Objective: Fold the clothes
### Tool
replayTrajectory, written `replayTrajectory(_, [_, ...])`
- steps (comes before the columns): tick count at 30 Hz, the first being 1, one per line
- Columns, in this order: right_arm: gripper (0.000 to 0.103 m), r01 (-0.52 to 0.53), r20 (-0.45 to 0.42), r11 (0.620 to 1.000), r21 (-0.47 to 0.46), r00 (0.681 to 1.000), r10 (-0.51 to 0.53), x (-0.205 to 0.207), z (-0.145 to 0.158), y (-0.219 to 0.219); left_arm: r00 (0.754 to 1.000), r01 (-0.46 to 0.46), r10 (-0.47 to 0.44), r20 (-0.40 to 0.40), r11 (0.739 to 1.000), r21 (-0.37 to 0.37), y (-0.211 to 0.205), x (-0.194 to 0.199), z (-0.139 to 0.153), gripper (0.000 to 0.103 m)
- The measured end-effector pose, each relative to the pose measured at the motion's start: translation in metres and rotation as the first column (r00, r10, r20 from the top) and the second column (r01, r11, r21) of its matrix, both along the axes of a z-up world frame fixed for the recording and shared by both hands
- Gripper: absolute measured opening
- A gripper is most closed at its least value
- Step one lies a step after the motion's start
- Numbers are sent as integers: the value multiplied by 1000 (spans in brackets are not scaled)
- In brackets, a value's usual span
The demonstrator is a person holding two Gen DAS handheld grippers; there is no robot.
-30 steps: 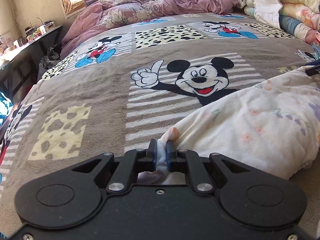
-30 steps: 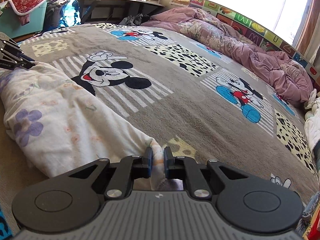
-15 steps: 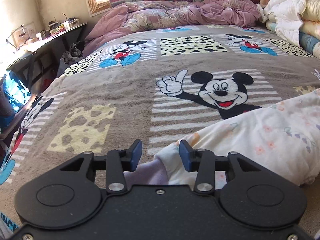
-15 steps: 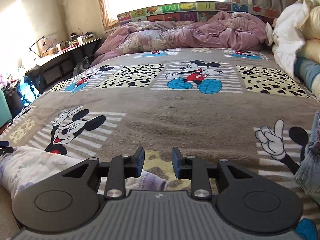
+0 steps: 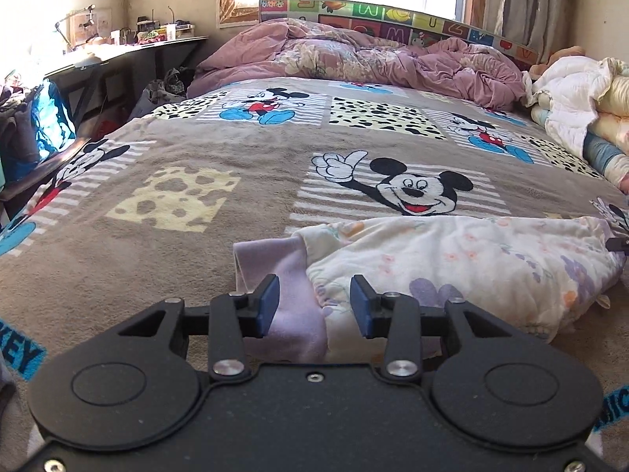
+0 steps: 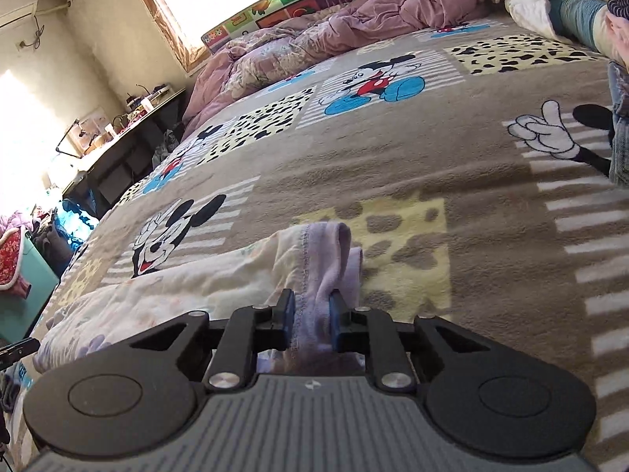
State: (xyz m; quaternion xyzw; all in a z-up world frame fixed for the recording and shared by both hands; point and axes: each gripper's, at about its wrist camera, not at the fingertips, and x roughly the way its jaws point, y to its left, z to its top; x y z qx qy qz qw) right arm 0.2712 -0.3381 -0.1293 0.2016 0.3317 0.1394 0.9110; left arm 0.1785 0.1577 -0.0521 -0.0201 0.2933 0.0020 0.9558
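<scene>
A cream floral garment [image 5: 452, 267] with lilac cuffs lies bunched on the Mickey Mouse blanket [image 5: 196, 149]. My left gripper [image 5: 314, 303] stands open over its left end. A lilac cuff [image 5: 283, 275] and the cream edge lie loose between the pads, which do not press on them. In the right wrist view the same garment [image 6: 177, 287] stretches away to the left. My right gripper [image 6: 312, 314] is shut on the lilac cuff [image 6: 334, 251] at that end, and the cloth rises in a fold past the fingertips.
A crumpled purple duvet [image 5: 373, 55] fills the head of the bed. Stacked quilts [image 5: 582, 98] line the right side, and a denim piece [image 6: 619, 126] lies near them. A cluttered desk [image 5: 118, 51] stands left of the bed, with bags below it.
Both grippers let go of the garment corners they pinched a second ago. The left one drew back and stayed open. The right one rolled, dropped and closed on the lilac cuff.
</scene>
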Motion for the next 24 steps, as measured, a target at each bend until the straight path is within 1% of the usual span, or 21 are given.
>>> replayTrajectory(2, [15, 14, 12, 1000, 8, 1000, -14, 5, 5, 0, 999, 37, -37, 16, 999, 8, -9, 5, 1, 38])
replayTrajectory(4, [15, 24, 7, 1000, -4, 1000, -24, 11, 6, 0, 996, 78, -79, 31, 996, 34, -19, 12, -4, 39])
replayTrajectory(5, [15, 30, -3, 999, -13, 1000, -30, 13, 5, -1, 997, 77, -78, 8, 995, 65, -23, 21, -13, 40])
replayTrajectory(6, [15, 35, -12, 999, -22, 999, -35, 16, 3, -1, 998, 66, -62, -32, 992, 107, -25, 32, -24, 41])
replayTrajectory(7, [15, 36, -20, 999, -40, 999, -37, 16, 2, -1, 997, 61, -55, -58, 991, 117, -23, 40, -34, 43])
replayTrajectory(8, [15, 35, -26, 997, -64, 999, -37, 16, 1, 1, 997, 56, -52, -57, 995, 81, -17, 45, -41, 44])
replayTrajectory(9, [15, 34, -32, 996, -88, 999, -37, 16, -1, 3, 997, 50, -49, -56, 998, 32, -9, 48, -39, 44])
replayTrajectory(10, [15, 37, -26, 994, -107, 999, -40, 13, 0, 5, 998, 45, -45, -52, 999, 7, -5, 47, -33, 42])
replayTrajectory(11, [16, 44, -12, 991, -123, 999, -46, 9, 2, 5, 999, 30, -31, -27, 999, -19, 1, 43, -26, 35])
replayTrajectory(12, [18, 54, 3, 989, -139, 999, -54, 4, 3, 7, 1000, 10, -9, 7, 998, -54, 9, 39, -19, 35])
replayTrajectory(13, [18, 66, 27, 986, -151, 998, -63, -2, 6, 8, 999, -18, 20, 27, 996, -84, 18, 35, -14, 35])
replayTrajectory(15, [18, 95, 81, 980, -175, 993, -81, -12, 14, 10, 996, -74, 78, 44, 992, -102, 32, 31, -8, 35])
replayTrajectory(17, [18, 119, 131, 973, -200, 987, -94, -20, 22, 14, 993, -99, 105, 49, 988, -117, 43, 27, -4, 35])
replayTrajectory(19, [18, 97, 171, 973, -210, 983, -61, -28, 28, 25, 994, -70, 84, 75, 983, -169, 50, 23, 0, 33])
replayTrajectory(20, [18, 79, 182, 972, -220, 983, -38, -30, 29, 32, 996, -43, 56, 66, 984, -176, 48, 28, -2, 33])
replayTrajectory(23, [19, -20, 176, 970, -242, 982, 64, -33, 26, 58, 999, 41, -42, 1, 984, -173, 37, 50, -16, 33])
replayTrajectory(24, [19, -47, 158, 965, -256, 983, 90, -33, 22, 68, 998, 34, -42, -46, 988, -153, 36, 61, -24, 32])
